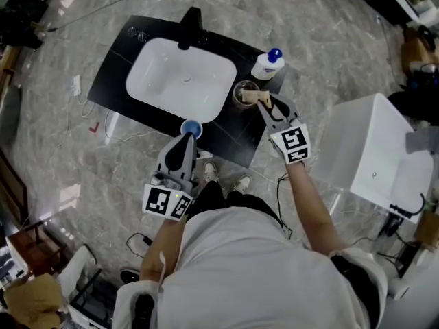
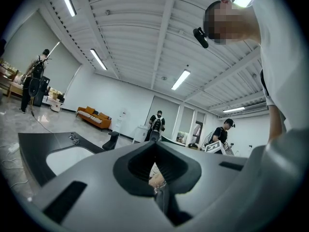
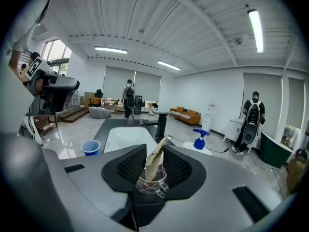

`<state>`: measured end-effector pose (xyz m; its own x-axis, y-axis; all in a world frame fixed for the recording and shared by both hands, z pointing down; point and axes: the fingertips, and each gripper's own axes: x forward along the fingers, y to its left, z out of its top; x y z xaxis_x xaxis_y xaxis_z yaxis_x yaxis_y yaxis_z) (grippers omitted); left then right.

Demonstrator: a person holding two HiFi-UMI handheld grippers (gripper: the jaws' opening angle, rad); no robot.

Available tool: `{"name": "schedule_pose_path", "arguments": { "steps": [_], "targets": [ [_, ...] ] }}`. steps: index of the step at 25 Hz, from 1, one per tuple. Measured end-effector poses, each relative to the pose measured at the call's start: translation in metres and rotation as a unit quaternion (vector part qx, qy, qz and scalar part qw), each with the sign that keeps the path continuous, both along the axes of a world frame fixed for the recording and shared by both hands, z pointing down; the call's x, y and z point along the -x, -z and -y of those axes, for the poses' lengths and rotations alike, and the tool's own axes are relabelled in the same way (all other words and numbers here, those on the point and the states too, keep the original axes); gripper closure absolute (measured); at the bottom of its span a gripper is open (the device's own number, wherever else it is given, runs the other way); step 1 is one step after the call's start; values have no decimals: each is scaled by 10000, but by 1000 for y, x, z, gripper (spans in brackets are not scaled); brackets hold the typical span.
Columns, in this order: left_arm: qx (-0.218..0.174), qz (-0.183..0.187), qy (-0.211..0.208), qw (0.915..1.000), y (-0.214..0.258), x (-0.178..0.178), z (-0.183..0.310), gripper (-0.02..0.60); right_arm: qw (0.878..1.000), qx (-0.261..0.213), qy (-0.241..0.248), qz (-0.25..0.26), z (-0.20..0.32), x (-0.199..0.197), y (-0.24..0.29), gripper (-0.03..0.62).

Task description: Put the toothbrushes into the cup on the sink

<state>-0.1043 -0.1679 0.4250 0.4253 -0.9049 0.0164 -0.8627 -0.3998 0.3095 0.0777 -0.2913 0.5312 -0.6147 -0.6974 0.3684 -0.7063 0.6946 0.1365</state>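
While the right hand-held gripper (image 3: 153,164) is hanging over the clear cup (image 3: 150,186) with its jaws standing wide, the toothbrush (image 3: 155,156) is sitting in that cup, leaning a little, between the pads and seemingly free of both. Now the danger. If the hand-held gripper is pulling away at an angle, a pad could be catching the toothbrush's tall end and dragging it out, or tipping the light cup over. The cup is standing on the tabletop (image 1: 116,67) just beside the sink (image 1: 182,81), so a spill could be heading into the basin.

Over on the other side, the left hand-held gripper (image 1: 186,139) is hovering right at the blue cup (image 1: 191,128) by the front edge. A nudge there could be sending it to the floor. Its jaws are looking drawn close together, with a pale sliver between them, possibly a second toothbrush, though it is too small to tell.

Counting up: one toothbrush for certain, one clear cup, one blue cup, one pump bottle (image 1: 267,64), one faucet (image 1: 188,26), one sink, two hand-held grippers.
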Motion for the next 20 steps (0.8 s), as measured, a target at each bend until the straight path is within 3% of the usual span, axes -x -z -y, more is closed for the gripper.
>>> {"name": "schedule_pose_path", "arguments": {
  "steps": [9,20],
  "targets": [
    [-83,-27,-14,10000,6,-6,-6,578,9998,-178,-13,-84,-10,-9,18,451],
    [-269,37,43,9996,12,-12,-10,578,9981,-439,-372,210,-31,-51,57,441]
  ]
}}
